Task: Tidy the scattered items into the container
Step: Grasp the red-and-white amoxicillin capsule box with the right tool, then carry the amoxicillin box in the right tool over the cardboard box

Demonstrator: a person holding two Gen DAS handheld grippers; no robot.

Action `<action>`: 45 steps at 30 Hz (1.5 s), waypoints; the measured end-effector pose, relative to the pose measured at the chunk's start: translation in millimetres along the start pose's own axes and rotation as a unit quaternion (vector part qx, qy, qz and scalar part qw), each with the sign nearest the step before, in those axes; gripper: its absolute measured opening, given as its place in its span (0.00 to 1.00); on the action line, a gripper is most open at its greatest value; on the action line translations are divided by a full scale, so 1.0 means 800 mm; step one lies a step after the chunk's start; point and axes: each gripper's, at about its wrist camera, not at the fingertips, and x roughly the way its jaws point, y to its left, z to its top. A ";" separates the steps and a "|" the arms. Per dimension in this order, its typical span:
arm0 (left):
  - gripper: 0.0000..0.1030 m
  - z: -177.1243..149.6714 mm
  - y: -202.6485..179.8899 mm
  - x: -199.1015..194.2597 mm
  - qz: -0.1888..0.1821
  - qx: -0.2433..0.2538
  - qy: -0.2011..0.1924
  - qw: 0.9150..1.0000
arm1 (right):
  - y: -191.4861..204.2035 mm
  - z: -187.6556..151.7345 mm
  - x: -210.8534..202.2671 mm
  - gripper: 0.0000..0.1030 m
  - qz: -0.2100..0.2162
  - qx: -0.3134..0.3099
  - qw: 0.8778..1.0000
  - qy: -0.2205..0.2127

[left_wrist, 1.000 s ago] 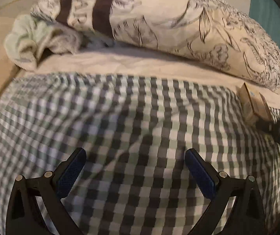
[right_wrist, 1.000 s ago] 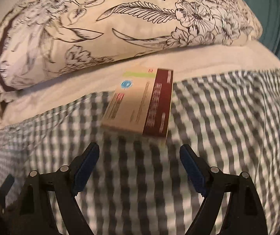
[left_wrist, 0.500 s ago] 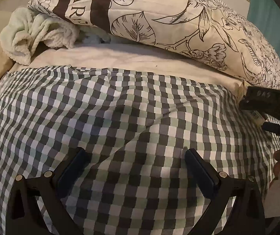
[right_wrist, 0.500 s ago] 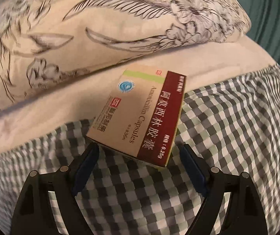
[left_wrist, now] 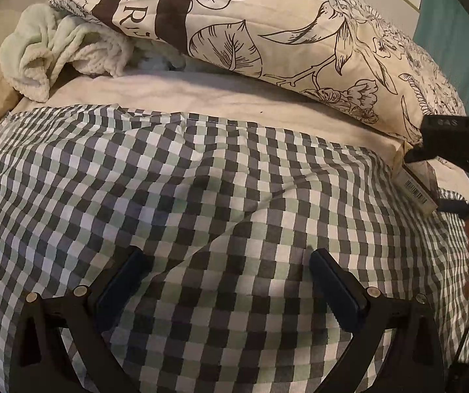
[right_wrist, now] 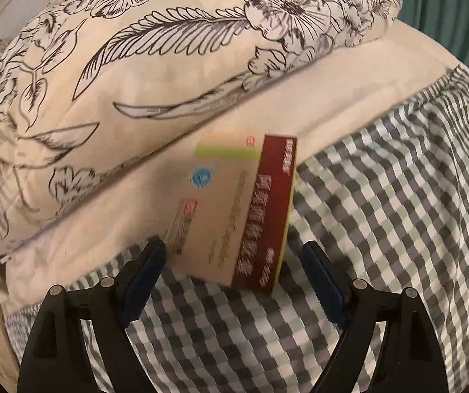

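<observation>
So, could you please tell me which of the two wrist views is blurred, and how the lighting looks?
Right wrist view: motion-smeared, so the print on the medicine box is unreadable. Left wrist view: sharper, the checked cover crisp, the pillow lettering legible. Both views: dim, warm light, soft shadows under the pillow, fisheye bending and dark corners.

My left wrist camera looks steeply down along my left gripper (left_wrist: 228, 281), close over the checked blanket (left_wrist: 201, 196), facing the floral pillow (left_wrist: 300, 32) at the top of its view and a pale towel (left_wrist: 57, 55) at upper left. My right wrist camera looks down along my right gripper (right_wrist: 231, 271) from nearer still, with the medicine box (right_wrist: 231, 209) just ahead of its fingers and the same pillow (right_wrist: 169, 49) beyond. Both views share blanket, pillow and the box (left_wrist: 414, 186), which lies at the left view's right edge beside my right gripper (left_wrist: 457, 137).
</observation>
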 end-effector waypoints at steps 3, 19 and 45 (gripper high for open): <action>1.00 0.000 0.002 0.000 -0.007 -0.004 0.000 1.000 | 0.009 0.013 0.002 0.85 -0.011 0.004 1.000 -0.003; 1.00 0.000 -0.002 0.005 0.004 0.001 0.003 1.000 | -0.003 -0.041 -0.028 0.82 -0.033 -0.149 0.987 -0.050; 1.00 -0.233 -0.056 -0.221 0.059 0.071 0.110 0.990 | -0.258 -0.369 -0.212 0.78 0.040 -0.237 0.970 0.047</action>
